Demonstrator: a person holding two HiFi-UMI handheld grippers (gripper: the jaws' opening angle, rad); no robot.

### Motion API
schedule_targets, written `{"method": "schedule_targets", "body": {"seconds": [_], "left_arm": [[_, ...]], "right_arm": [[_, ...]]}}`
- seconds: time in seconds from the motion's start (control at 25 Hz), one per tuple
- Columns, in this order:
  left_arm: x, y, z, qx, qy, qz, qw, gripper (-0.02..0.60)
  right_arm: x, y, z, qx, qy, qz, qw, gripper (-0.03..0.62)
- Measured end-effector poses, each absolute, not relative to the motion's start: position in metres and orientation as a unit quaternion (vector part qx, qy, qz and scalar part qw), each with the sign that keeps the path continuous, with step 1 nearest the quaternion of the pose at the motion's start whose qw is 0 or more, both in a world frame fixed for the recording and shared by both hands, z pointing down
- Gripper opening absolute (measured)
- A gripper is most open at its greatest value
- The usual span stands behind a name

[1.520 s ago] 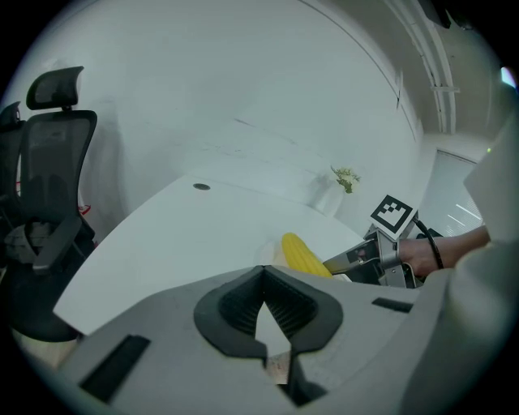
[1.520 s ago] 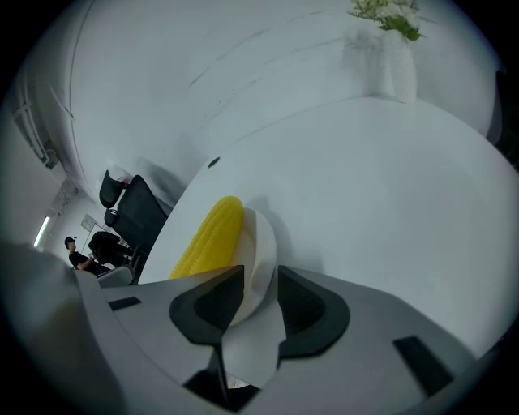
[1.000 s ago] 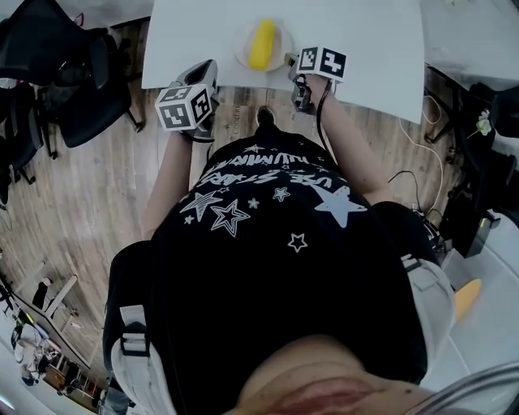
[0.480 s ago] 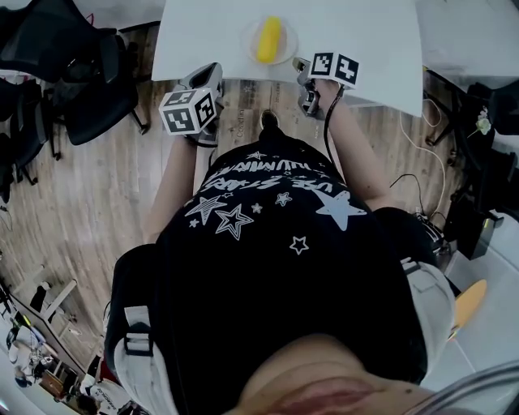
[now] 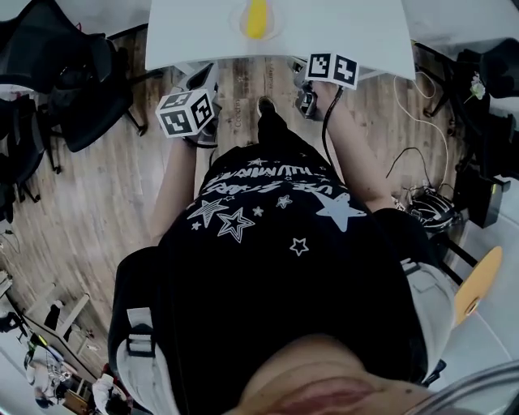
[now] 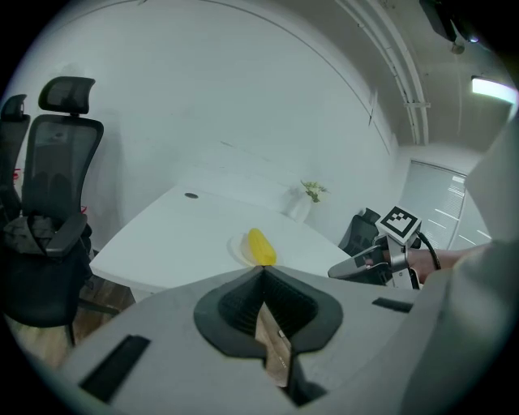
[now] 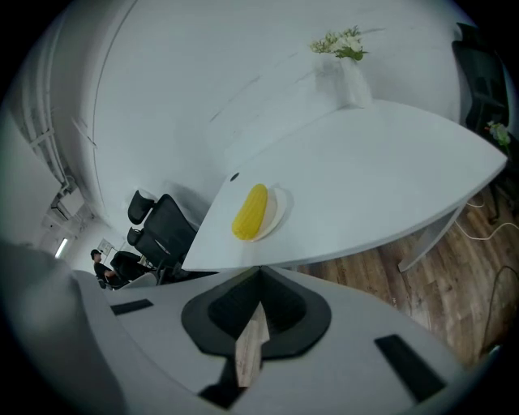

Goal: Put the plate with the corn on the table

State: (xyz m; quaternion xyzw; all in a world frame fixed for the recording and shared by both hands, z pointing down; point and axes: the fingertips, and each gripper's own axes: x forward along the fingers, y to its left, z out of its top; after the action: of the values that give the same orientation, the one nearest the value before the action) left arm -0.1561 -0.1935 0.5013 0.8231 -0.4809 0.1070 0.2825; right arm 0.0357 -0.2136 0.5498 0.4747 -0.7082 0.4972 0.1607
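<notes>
- Corn (image 5: 256, 18), a single yellow cob, lies on a pale round plate (image 5: 276, 22). The plate sits on the white table (image 5: 349, 36), close to the table's near edge and about midway along it.
- Nothing touches the plate. Both grippers hang off the table's near edge, over the wooden floor (image 5: 81, 211).
- The left gripper (image 6: 261, 274) has its jaws pressed together with nothing between them. It is off the table's near left corner and points toward the table.
- The right gripper (image 7: 258, 272) has just been closing its jaws. They now meet, and nothing is caught between them. It sits just off the table's near edge, to the right of the plate.
- Each gripper carries a cube (image 5: 185, 112) with black-and-white square markers. These are patterns only, with no letters.
- The person holding the grippers stands at the table's near side in a black shirt (image 5: 276, 243). It is printed with white stars and two lines of white capitals. The lettering is upside down in the head view, and I can't read it with any certainty.
- A white vase (image 7: 347, 77) with small flowers stands by the table's far edge.
- A small dark round spot (image 6: 190, 195) marks the far part of the table top.
- Black office chairs (image 5: 77, 89) stand to the left of the table.
- Loose cables (image 5: 413, 170) lie on the floor to the right of the table.
</notes>
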Motion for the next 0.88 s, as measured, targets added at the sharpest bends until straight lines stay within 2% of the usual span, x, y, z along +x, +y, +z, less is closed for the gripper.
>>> {"method": "schedule_targets", "body": {"seconds": [0.44,0.88], "left_arm": [[-0.127,-0.147,0.513,0.853,-0.417,0.124,0.288,0.005],[-0.113,-0.118,0.500,0.854,-0.422,0.131,0.276,0.005]], "right_arm": [[0.068,-0.130,0.543,0.519,-0.690,0.488,0.130,0.006],[0.072,-0.109,0.530,0.500,-0.708,0.483,0.120,0.006]]}}
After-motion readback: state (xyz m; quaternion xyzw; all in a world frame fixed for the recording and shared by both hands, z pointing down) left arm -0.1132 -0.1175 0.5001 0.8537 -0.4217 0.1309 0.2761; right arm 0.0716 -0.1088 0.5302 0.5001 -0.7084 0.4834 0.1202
